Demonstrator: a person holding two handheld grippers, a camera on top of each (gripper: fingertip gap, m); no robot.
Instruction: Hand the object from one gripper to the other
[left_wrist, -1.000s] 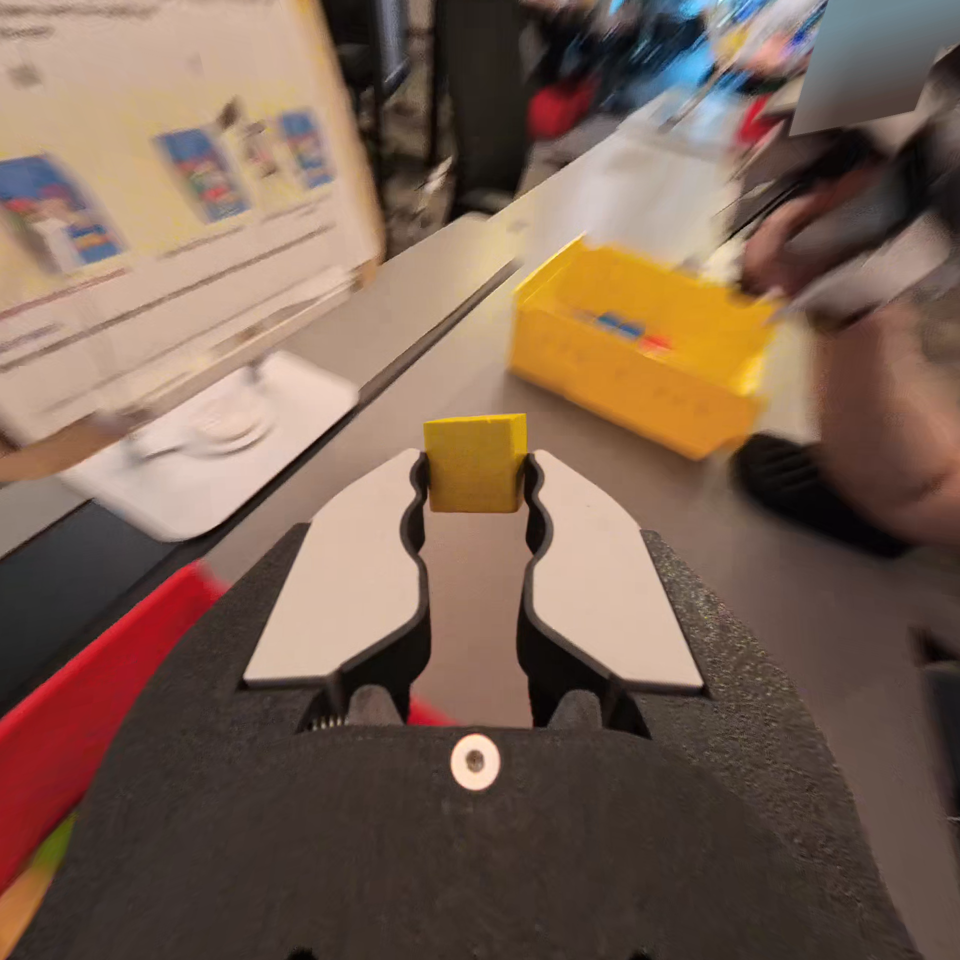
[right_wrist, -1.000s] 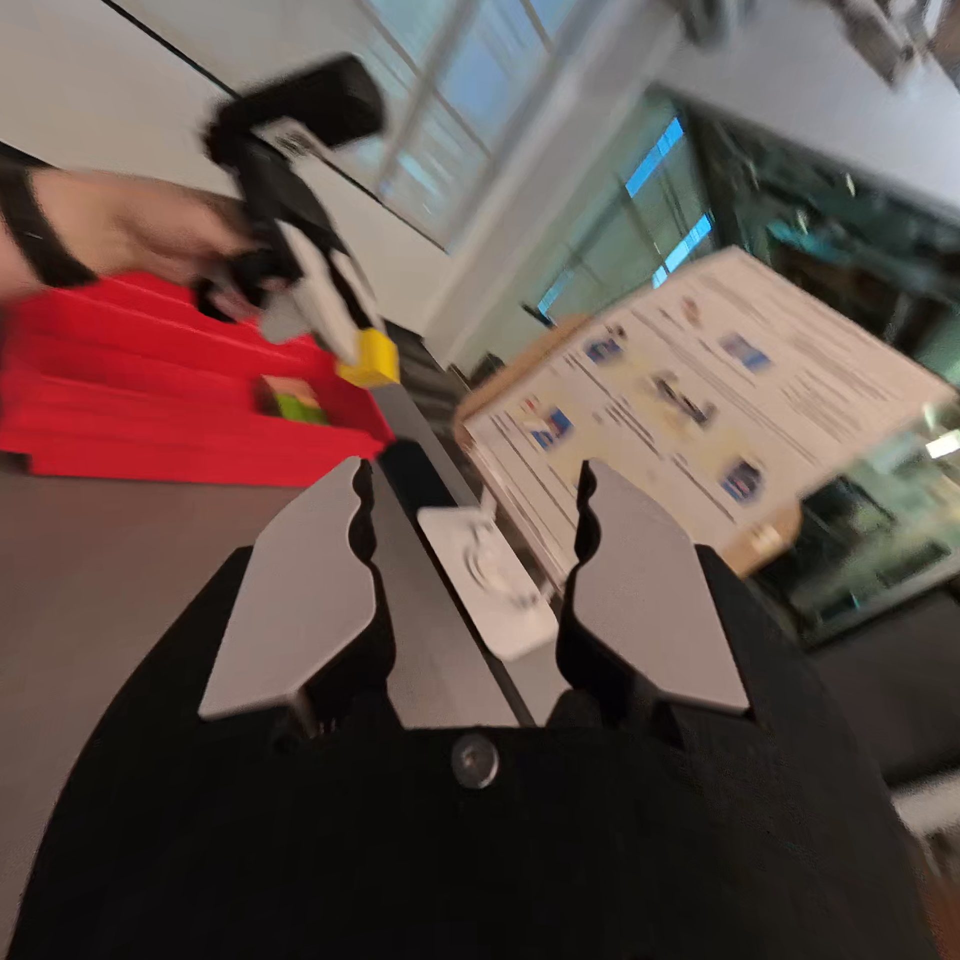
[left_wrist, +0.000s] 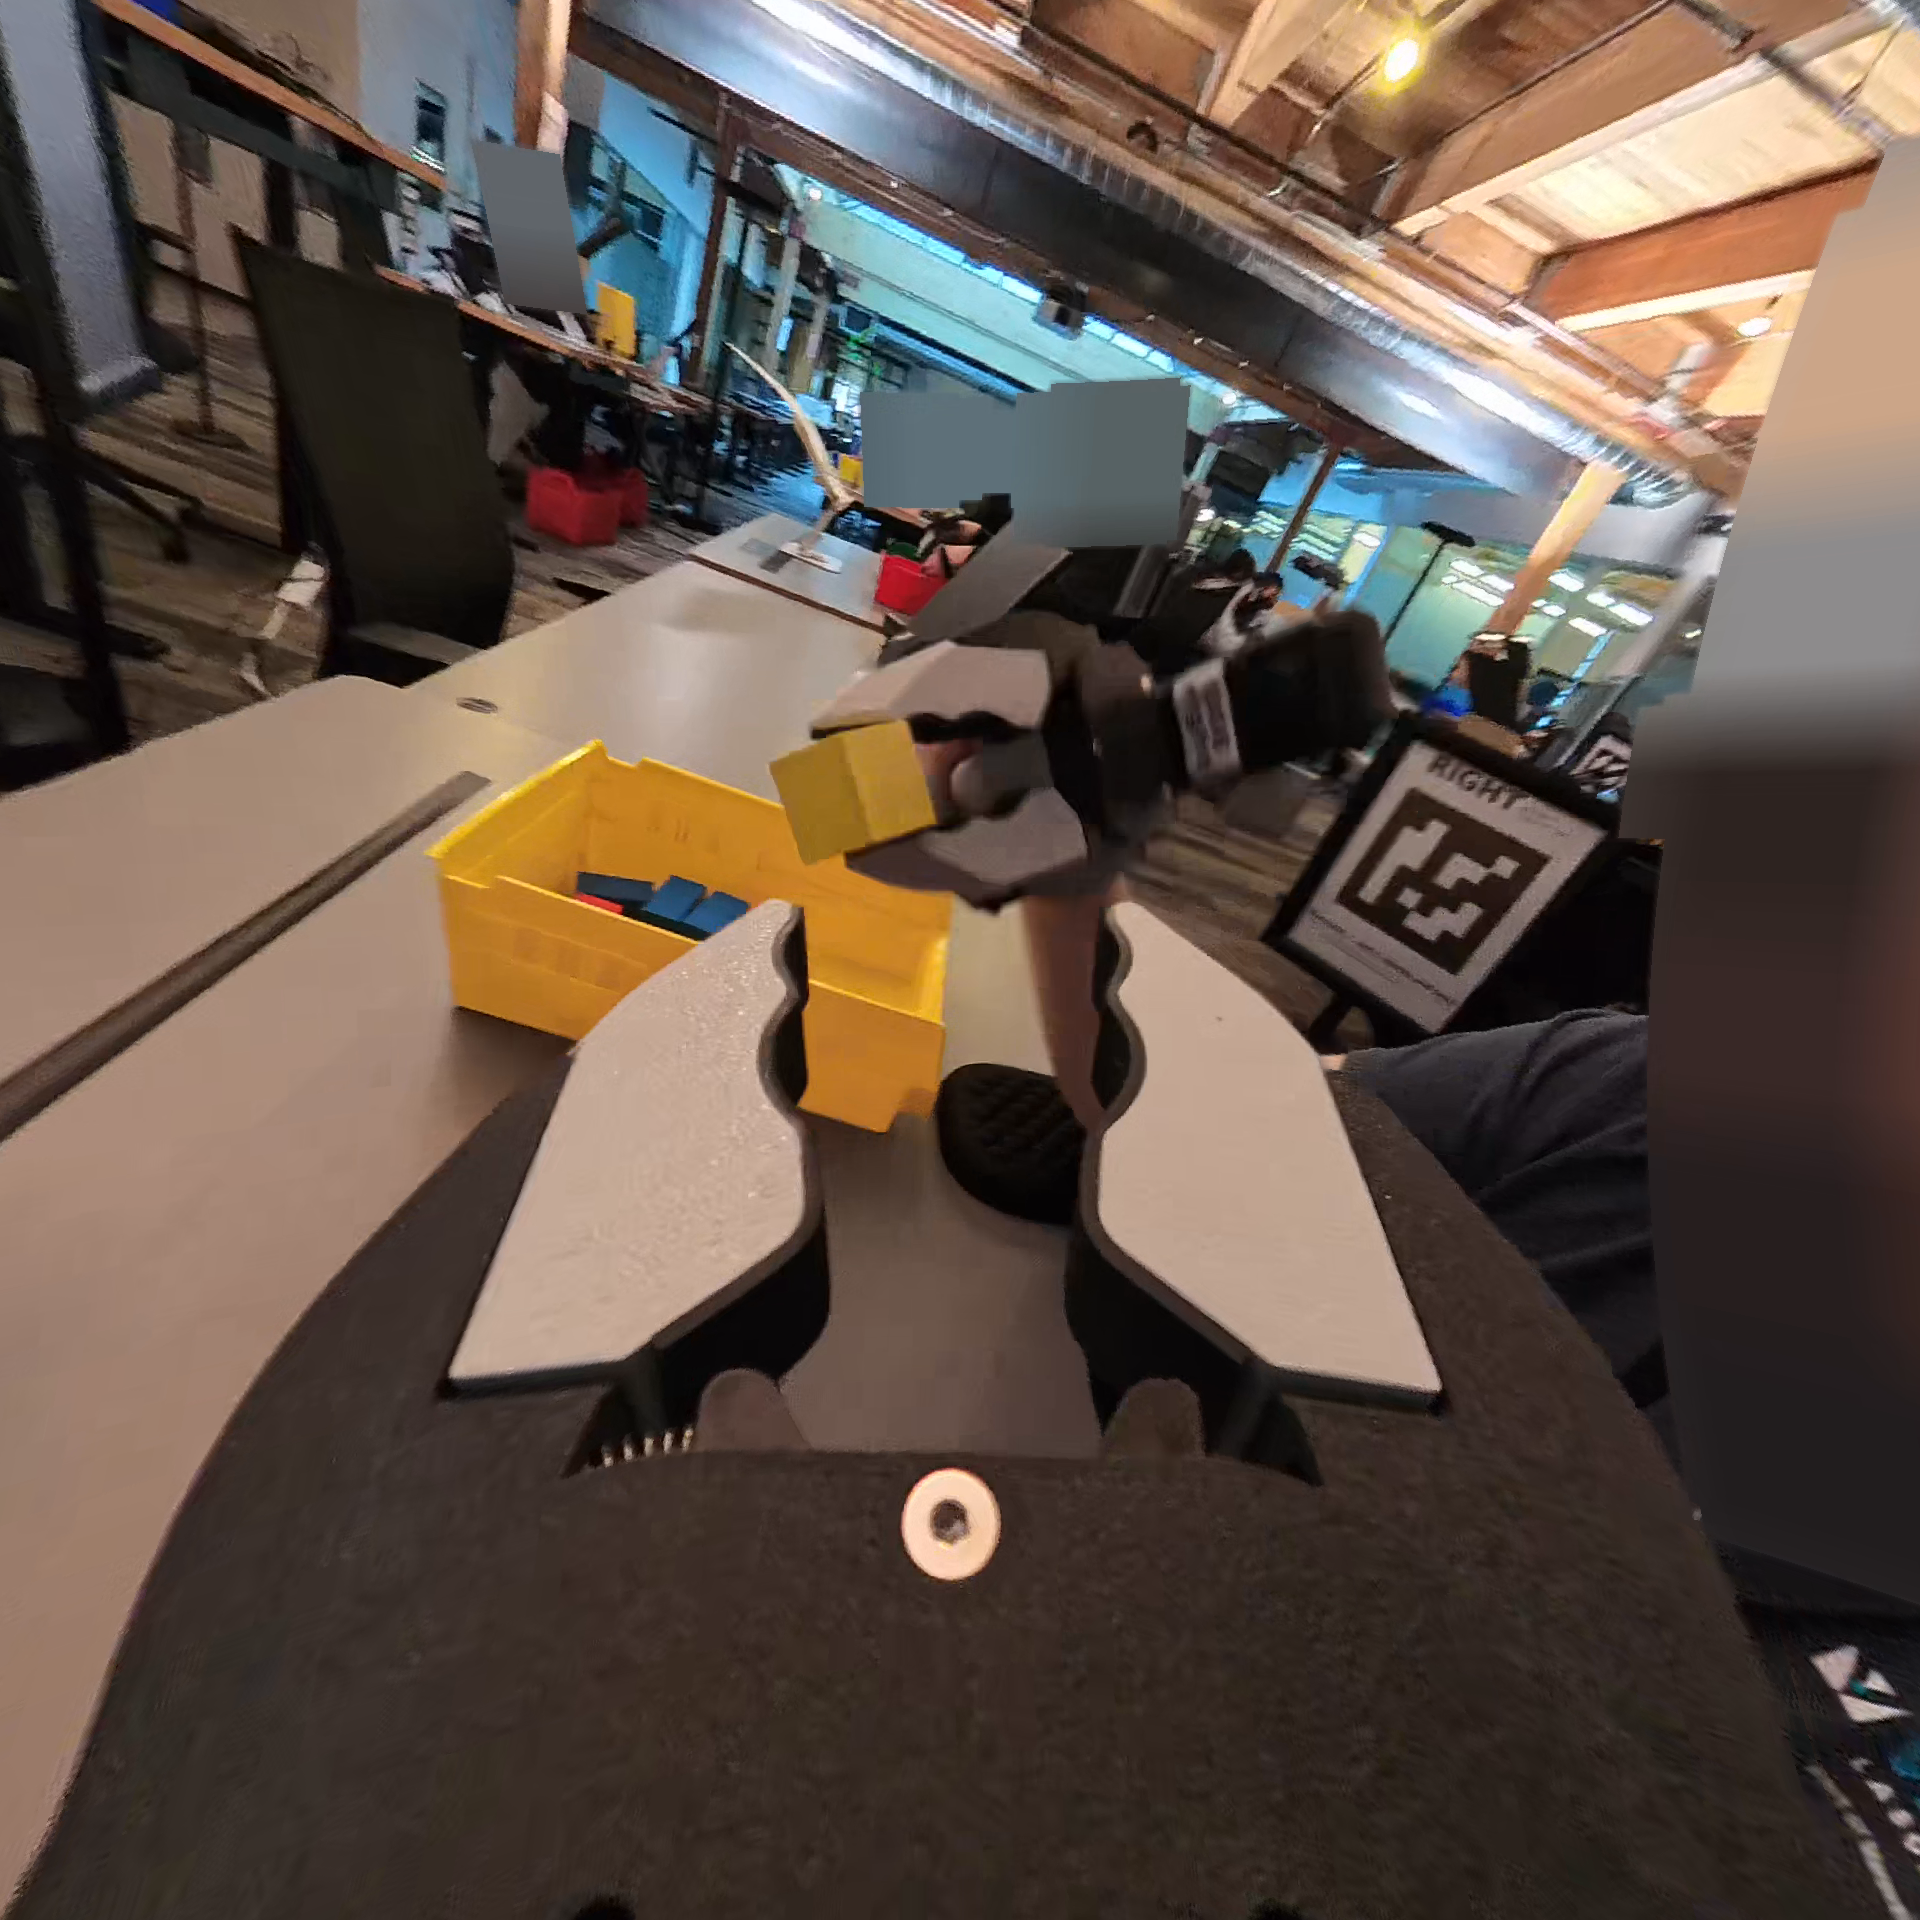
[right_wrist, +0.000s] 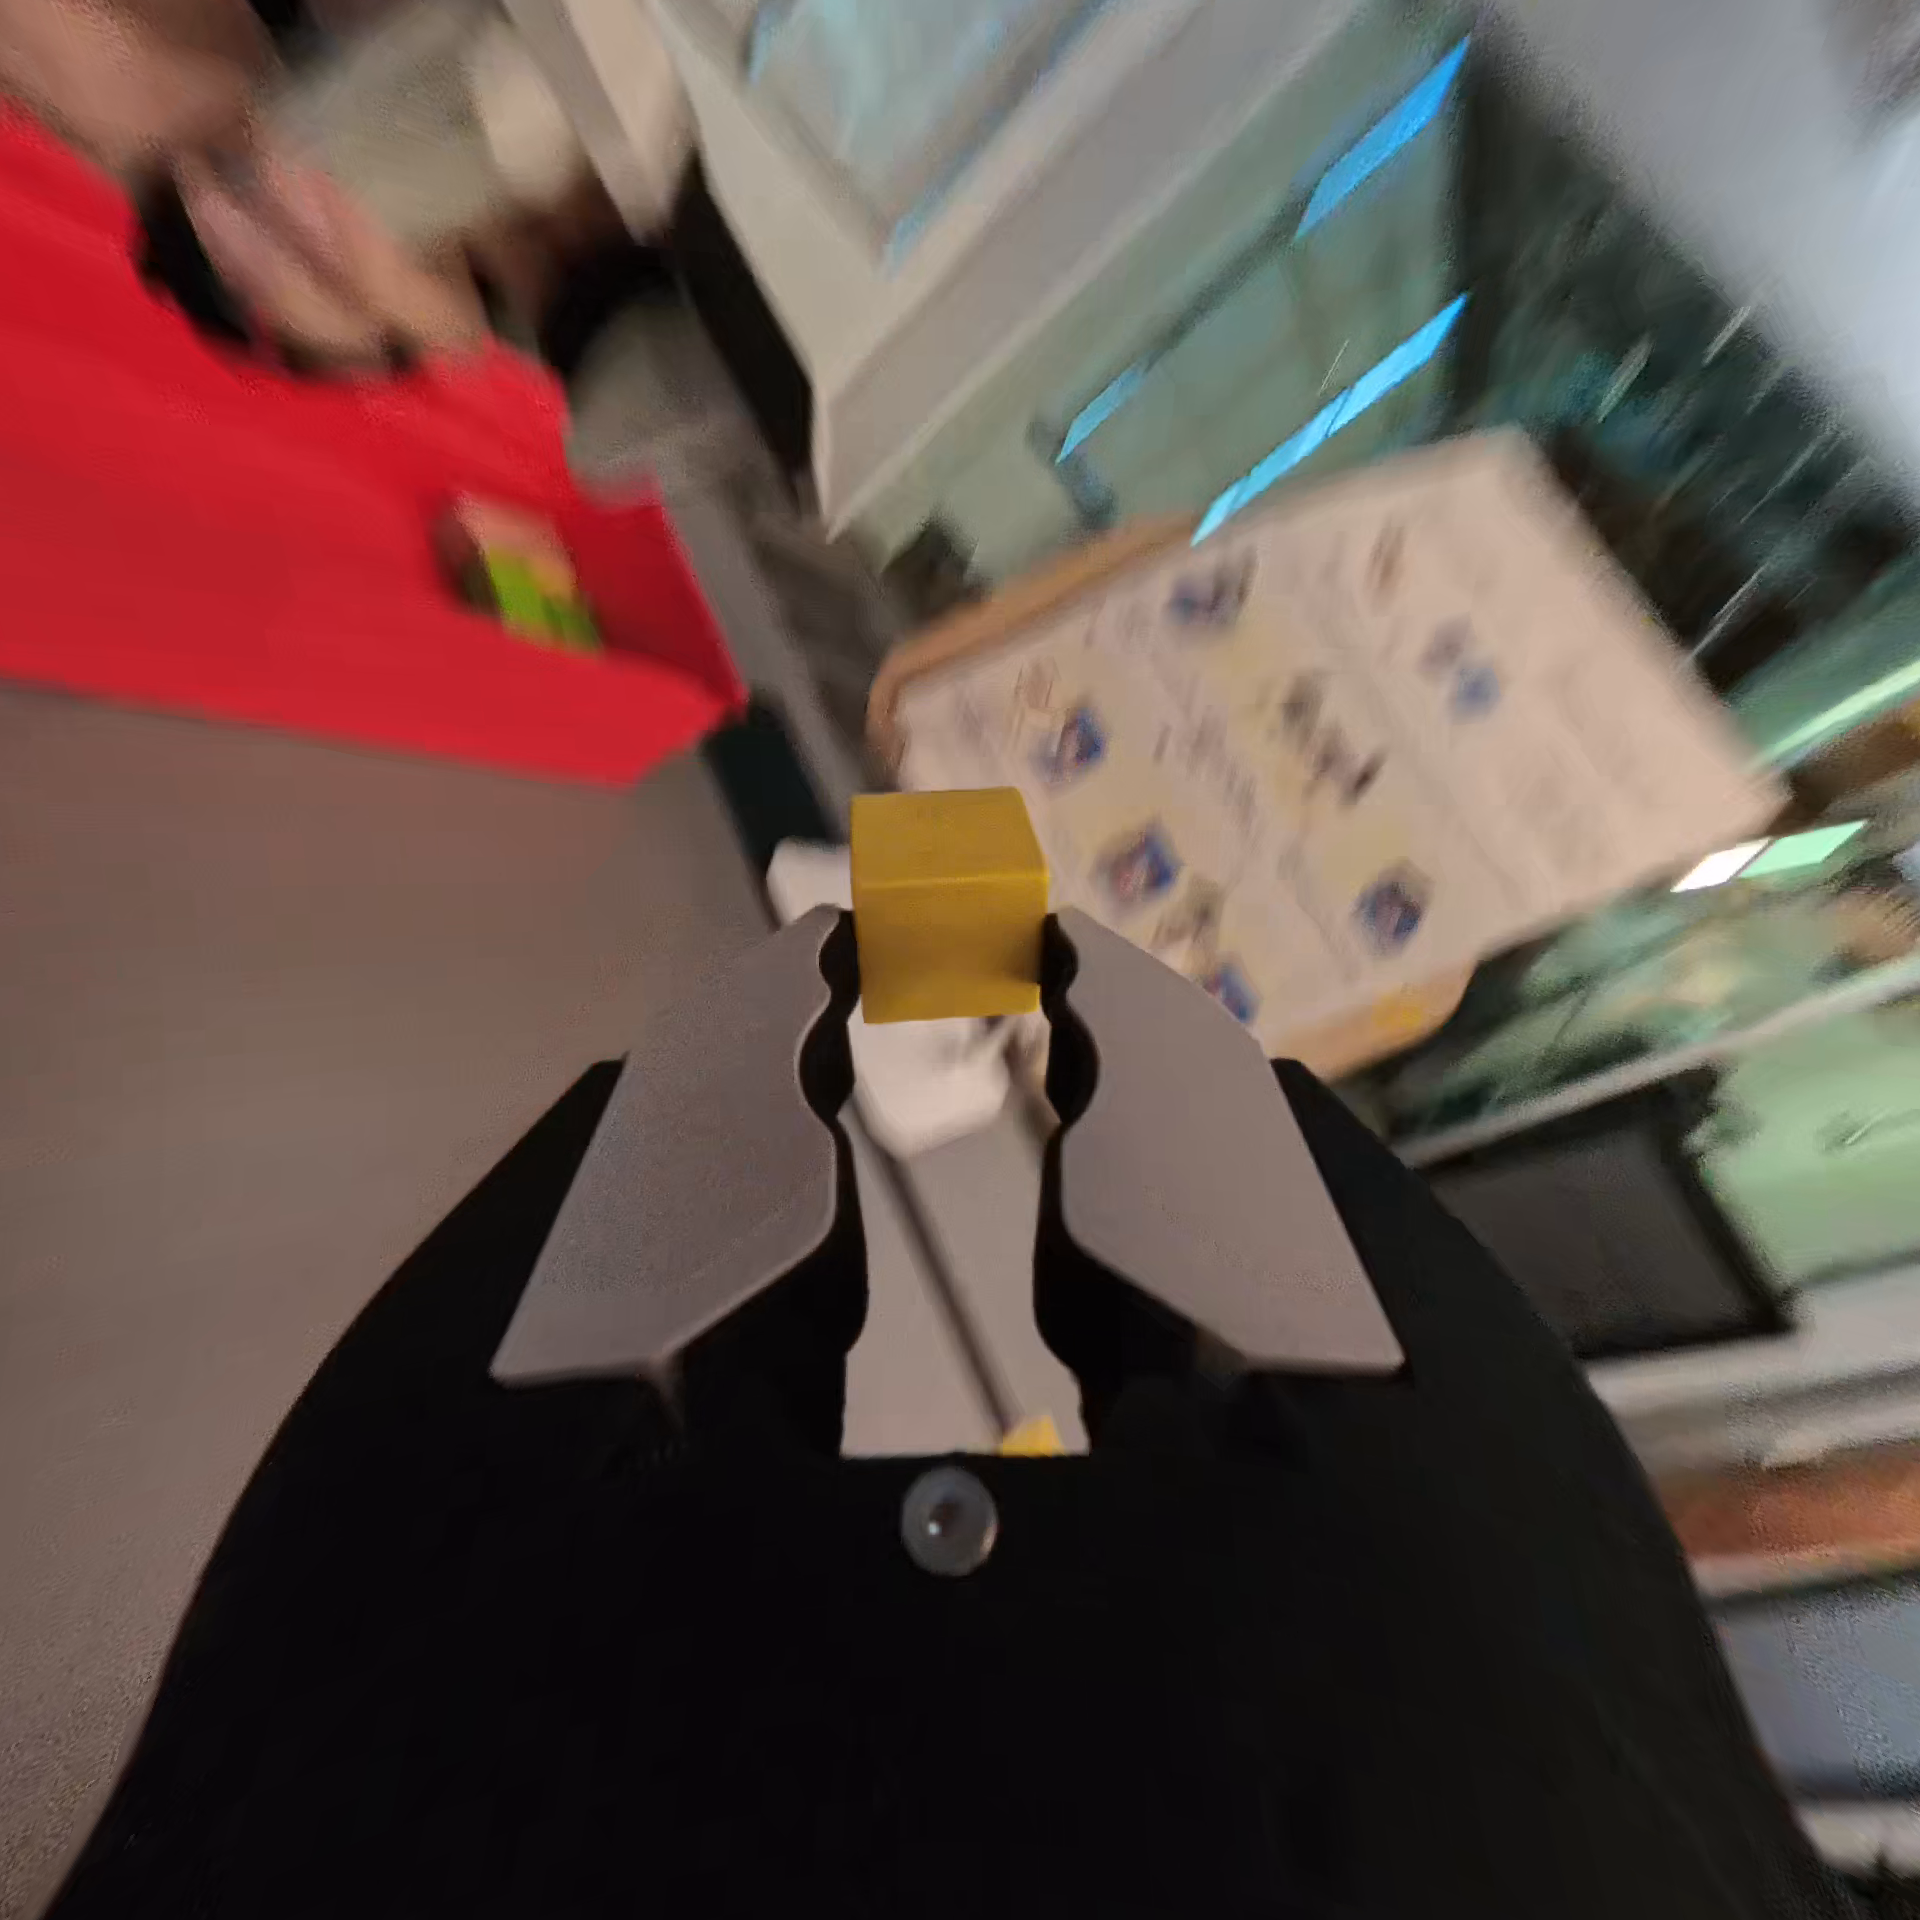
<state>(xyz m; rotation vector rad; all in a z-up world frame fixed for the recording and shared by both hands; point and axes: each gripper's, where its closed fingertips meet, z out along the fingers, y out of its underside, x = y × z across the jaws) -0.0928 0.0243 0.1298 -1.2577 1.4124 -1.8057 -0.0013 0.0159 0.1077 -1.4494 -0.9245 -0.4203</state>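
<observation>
A yellow cube (right_wrist: 943, 904) sits clamped between the tips of my right gripper (right_wrist: 945, 935), held in the air. In the left wrist view the same cube (left_wrist: 854, 792) shows in the right gripper (left_wrist: 883, 790) ahead, above the table. My left gripper (left_wrist: 951, 930) is open and empty, its fingers (left_wrist: 665, 1153) spread below and short of the cube. The left gripper is a blur at the upper left of the right wrist view.
A yellow bin (left_wrist: 686, 914) with blue and red blocks stands on the grey table (left_wrist: 208, 1091) ahead left. A red bin (right_wrist: 260, 540) holding a green block is at the left. A printed board (right_wrist: 1330, 727) and a marker sign (left_wrist: 1444, 883) stand nearby. A black pad (left_wrist: 1008, 1143) lies on the table.
The yellow cube has passed from my left gripper to my right gripper. The left gripper has opened and drawn back; the right gripper has shut on the cube.
</observation>
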